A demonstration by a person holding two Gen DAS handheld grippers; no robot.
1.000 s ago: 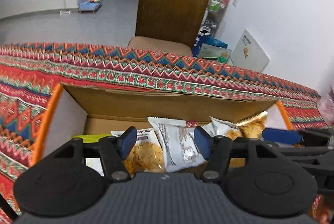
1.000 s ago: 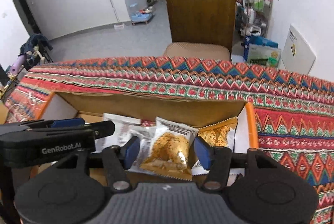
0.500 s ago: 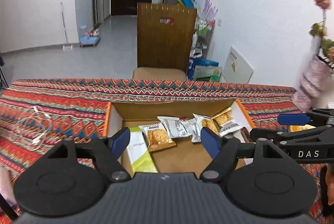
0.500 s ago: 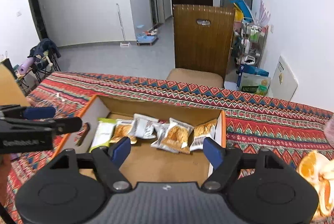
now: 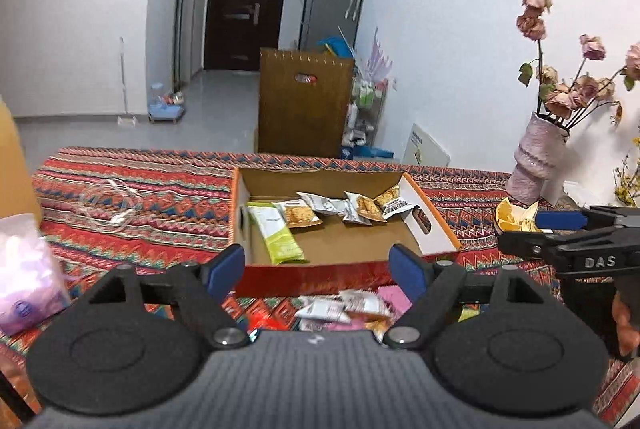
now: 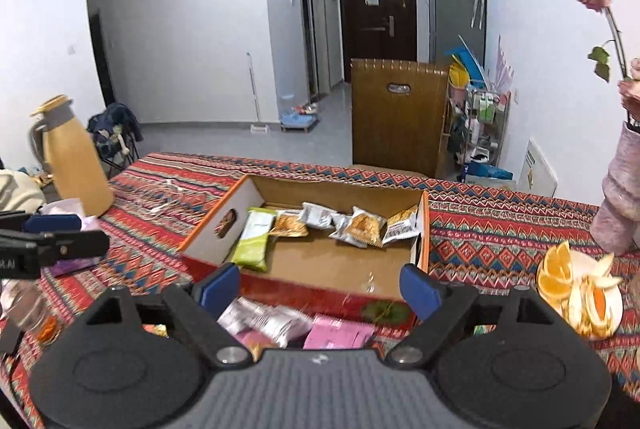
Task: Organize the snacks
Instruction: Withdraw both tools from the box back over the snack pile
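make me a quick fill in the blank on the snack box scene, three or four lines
1. The green snack bar lies at the ____ end of the row inside the cardboard box.
2. The left gripper is ____, holding nothing.
3. The plate of orange slices sits to the ____ of the box.
4. The loose pink packet lies ____ the box, on the tablecloth.

Missing words: left; open; right; outside
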